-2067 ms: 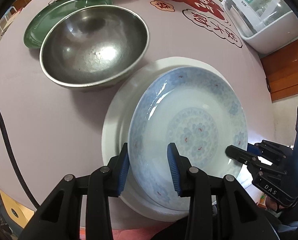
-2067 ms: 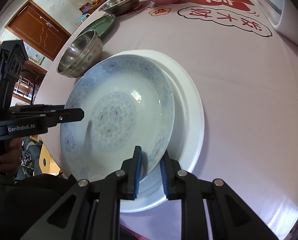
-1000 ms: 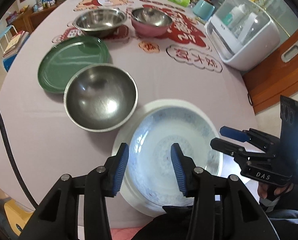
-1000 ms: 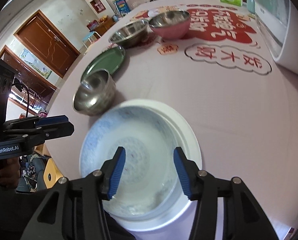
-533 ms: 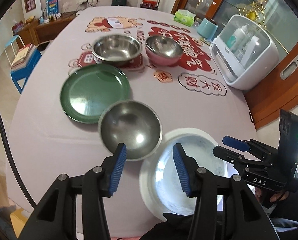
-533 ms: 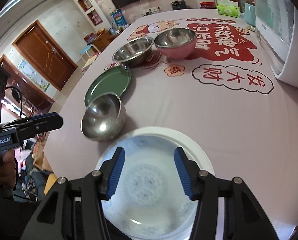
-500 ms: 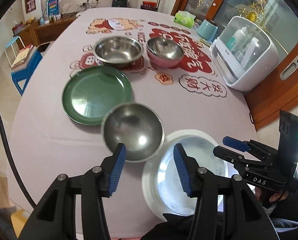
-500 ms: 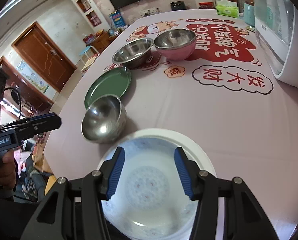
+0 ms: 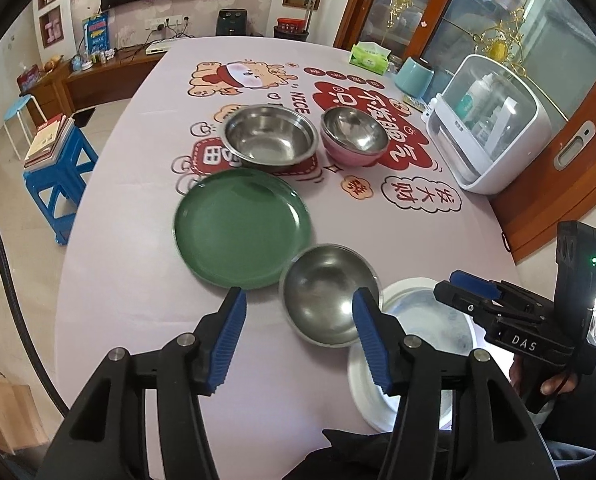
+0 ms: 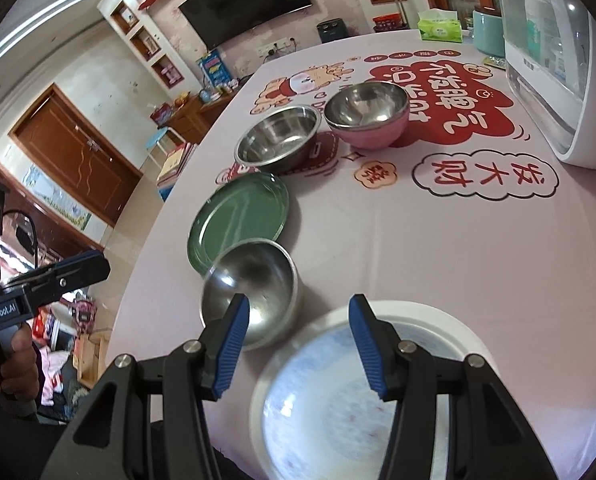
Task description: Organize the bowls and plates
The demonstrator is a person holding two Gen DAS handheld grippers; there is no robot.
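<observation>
**Both grippers empty above a table of plates and bowls**

A blue-patterned plate (image 10: 338, 396) sits nested in a white plate (image 10: 450, 332) at the bottom centre of the right wrist view, at the table's near edge. Just up and left of it, touching or nearly so, stands a steel bowl (image 10: 253, 292). Beyond that lies a green plate (image 9: 239, 232), mid-frame in the left wrist view. Above it, side by side, are a wide steel bowl (image 9: 269, 138) and a pink bowl (image 9: 354, 136) with a steel lining.

The left gripper (image 9: 298, 338) hangs over the table with its jaws partly apart; they have just been opening, and nothing is between them. The right gripper (image 10: 300, 346) hovers over the stacked plates, jaws partly apart and empty.

The pink tablecloth (image 9: 398, 240) carries red cartoon prints. A white domed container (image 9: 494, 128) sits at the upper right.
</observation>
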